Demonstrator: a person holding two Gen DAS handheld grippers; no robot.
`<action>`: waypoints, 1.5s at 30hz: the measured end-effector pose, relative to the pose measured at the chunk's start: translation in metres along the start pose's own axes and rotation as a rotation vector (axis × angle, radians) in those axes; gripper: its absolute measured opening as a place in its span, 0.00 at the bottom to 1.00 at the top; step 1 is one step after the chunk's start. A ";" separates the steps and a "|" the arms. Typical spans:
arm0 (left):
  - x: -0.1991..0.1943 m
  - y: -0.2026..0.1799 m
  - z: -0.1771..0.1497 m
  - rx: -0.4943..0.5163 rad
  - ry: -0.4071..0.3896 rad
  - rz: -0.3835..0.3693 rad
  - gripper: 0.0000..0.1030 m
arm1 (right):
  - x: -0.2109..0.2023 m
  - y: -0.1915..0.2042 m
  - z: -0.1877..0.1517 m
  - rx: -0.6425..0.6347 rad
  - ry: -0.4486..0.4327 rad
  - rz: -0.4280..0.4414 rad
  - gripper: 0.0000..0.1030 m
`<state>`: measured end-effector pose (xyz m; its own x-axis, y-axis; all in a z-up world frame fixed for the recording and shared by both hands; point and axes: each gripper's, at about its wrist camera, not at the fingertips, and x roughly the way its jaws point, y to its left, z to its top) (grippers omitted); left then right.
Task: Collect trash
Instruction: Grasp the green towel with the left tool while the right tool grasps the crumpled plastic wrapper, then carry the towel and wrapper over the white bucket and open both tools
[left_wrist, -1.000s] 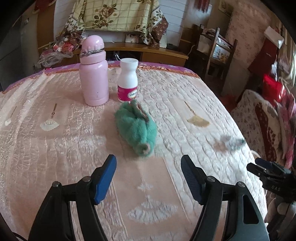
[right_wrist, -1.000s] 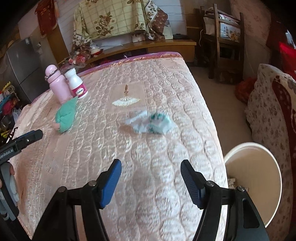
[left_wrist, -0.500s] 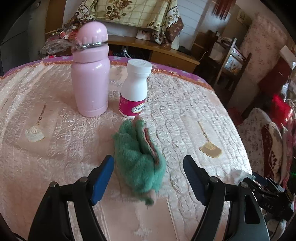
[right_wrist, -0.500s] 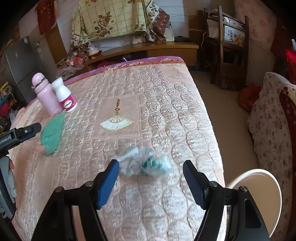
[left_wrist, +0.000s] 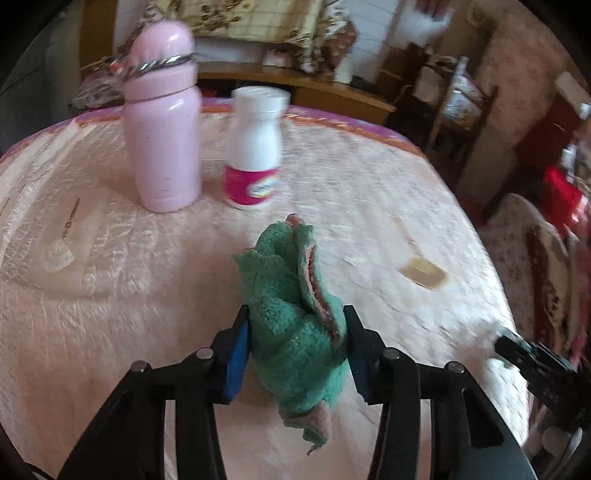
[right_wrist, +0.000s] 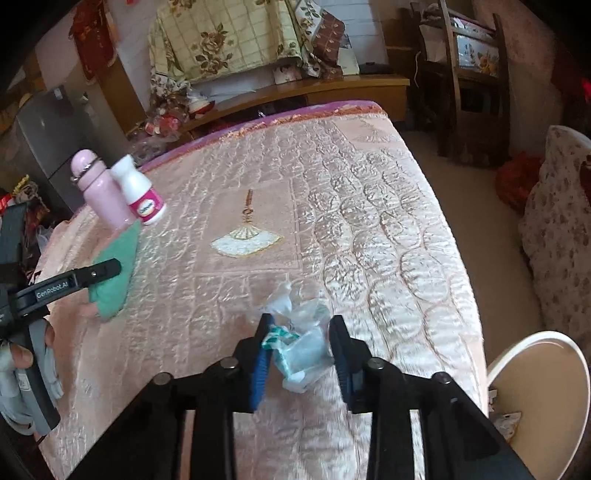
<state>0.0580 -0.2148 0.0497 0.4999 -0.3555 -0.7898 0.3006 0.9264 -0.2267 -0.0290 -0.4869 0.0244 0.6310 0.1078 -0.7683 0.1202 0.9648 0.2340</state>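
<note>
A crumpled clear plastic wrapper with teal print (right_wrist: 301, 341) lies on the pink quilted table (right_wrist: 369, 221). My right gripper (right_wrist: 300, 360) is shut on it, both blue pads pressing its sides. A folded green towel (left_wrist: 295, 321) lies nearer the left side; my left gripper (left_wrist: 295, 350) is shut on it. The towel also shows in the right wrist view (right_wrist: 114, 273), with the left gripper's finger across it. A white bin (right_wrist: 539, 398) stands on the floor off the table's right edge.
A pink bottle (left_wrist: 162, 122) and a white pill bottle with a pink label (left_wrist: 255, 147) stand upright behind the towel. A floral cushion (right_wrist: 557, 229) and a wooden chair (right_wrist: 469, 81) are to the right of the table.
Both grippers moved forward and closed: the left around the green towel, the right around the plastic wrapper. Both stood open half a second ago.
</note>
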 end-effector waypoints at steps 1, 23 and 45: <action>-0.008 -0.009 -0.006 0.020 -0.004 -0.020 0.47 | -0.006 0.001 -0.003 -0.003 -0.006 0.008 0.30; -0.057 -0.225 -0.099 0.335 0.066 -0.294 0.47 | -0.166 -0.084 -0.099 0.101 -0.121 -0.182 0.30; -0.022 -0.321 -0.130 0.415 0.144 -0.358 0.48 | -0.190 -0.181 -0.141 0.273 -0.124 -0.292 0.31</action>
<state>-0.1554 -0.4883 0.0653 0.2012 -0.5909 -0.7813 0.7394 0.6148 -0.2746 -0.2788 -0.6484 0.0436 0.6256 -0.2063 -0.7524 0.4959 0.8497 0.1793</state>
